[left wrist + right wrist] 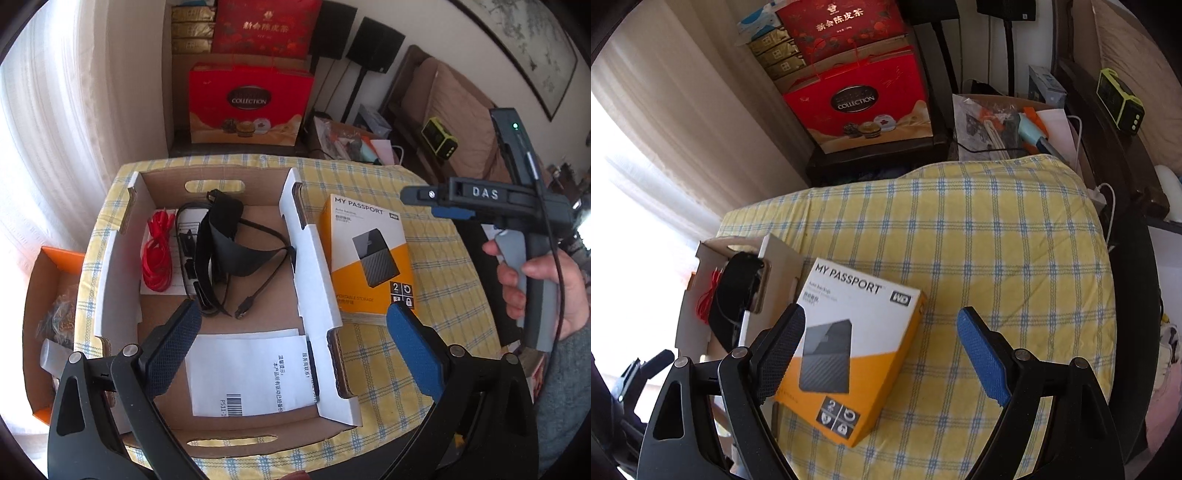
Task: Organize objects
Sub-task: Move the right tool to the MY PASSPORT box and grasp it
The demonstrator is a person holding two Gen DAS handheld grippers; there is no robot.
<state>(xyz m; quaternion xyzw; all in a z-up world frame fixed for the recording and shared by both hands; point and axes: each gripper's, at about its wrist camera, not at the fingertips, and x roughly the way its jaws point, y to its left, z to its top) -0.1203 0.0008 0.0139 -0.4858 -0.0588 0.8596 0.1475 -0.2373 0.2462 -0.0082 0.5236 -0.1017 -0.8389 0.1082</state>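
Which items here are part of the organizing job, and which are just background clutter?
Job: cardboard box, hard-drive box, red cable, black strap, paper sheet.
Clutter: red gift bag, speakers, green device.

Cloth [979, 240] yellow with blue-white check; drive box [857, 332] white over orange, black drive printed on it. Tray [314, 258] white outside, brown cardboard inside, holding red cable [157, 254], black strap [229, 236], white sheet [251, 369]. Gripper pads [413, 350] blue; gift bag [251, 103] red.
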